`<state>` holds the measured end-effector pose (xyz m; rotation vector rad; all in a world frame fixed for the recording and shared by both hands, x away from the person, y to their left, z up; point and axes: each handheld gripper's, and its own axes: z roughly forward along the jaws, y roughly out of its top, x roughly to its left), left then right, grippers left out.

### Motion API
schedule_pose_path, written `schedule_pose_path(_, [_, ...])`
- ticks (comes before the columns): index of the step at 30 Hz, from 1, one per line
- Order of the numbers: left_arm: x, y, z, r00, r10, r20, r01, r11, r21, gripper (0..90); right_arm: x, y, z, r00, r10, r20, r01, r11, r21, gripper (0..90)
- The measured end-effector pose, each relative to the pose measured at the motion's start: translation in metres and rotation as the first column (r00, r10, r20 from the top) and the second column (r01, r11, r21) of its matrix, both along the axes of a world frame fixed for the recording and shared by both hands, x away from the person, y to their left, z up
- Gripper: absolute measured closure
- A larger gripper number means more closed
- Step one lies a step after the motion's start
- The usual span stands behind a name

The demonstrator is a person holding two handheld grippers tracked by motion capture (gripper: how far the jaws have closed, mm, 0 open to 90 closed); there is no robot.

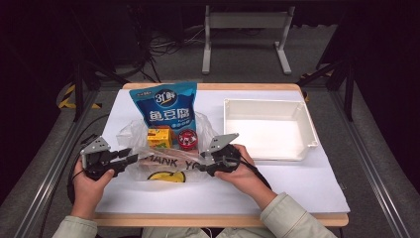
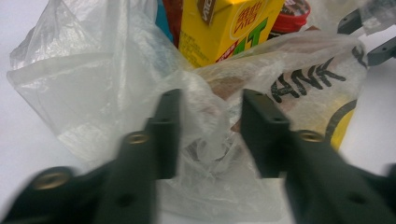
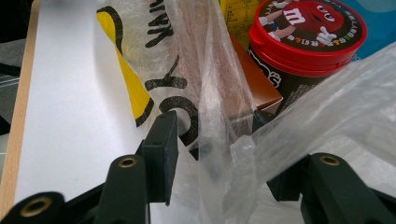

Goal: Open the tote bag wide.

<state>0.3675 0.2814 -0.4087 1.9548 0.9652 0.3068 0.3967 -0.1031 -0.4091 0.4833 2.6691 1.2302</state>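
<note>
Black jaws of the left gripper (image 2: 210,135) stand parted around a crumpled fold of the clear plastic bag (image 2: 93,93); whether the pads pinch it cannot be told. Opposite, the right gripper (image 3: 215,154) straddles the bag's other edge, likewise unclear. The bag lies lengthwise between both hands on the table (image 1: 297,188).

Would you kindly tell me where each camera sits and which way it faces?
High view: above the person's side, looking forward and down at the table; forearms, left gripper, right gripper.
Left gripper view: on that gripper, facing the plastic bag between its jaws.
Right gripper view: likewise, toward the bag and red-lidded tub.
Shared: the bag, the yellow carton.
</note>
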Motion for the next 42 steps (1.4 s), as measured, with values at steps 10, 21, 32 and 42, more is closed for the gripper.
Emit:
schedule_pose_path(10, [-0.016, 0.004, -0.003, 0.9985, -0.006, -0.055, 0.006, 1.0000, 0.005, 89.9, 0.000, -0.002, -0.002, 0.9992, 0.033, -0.021, -0.034, 0.9991, -0.025, 76.3])
schedule_pose_path(21, [-0.035, 0.007, -0.016, 0.9899, -0.068, -0.124, 0.068, 0.9977, -0.004, 90.0, -0.002, -0.009, -0.006, 0.9974, 0.057, -0.045, -0.059, 0.9972, -0.047, 90.0])
schedule_pose_path(32, [-0.026, 0.005, -0.033, 0.9765, -0.069, -0.204, 0.080, 0.9958, 0.045, 89.9, -0.001, -0.011, -0.015, 0.9958, 0.055, -0.074, -0.061, 0.9943, -0.087, 90.0])
schedule_pose_path(42, [-0.015, 0.002, -0.040, 0.9722, -0.035, -0.232, 0.054, 0.9955, 0.078, 89.7, 0.006, -0.012, -0.024, 0.9934, -0.001, -0.115, -0.017, 0.9881, -0.153, 90.0])
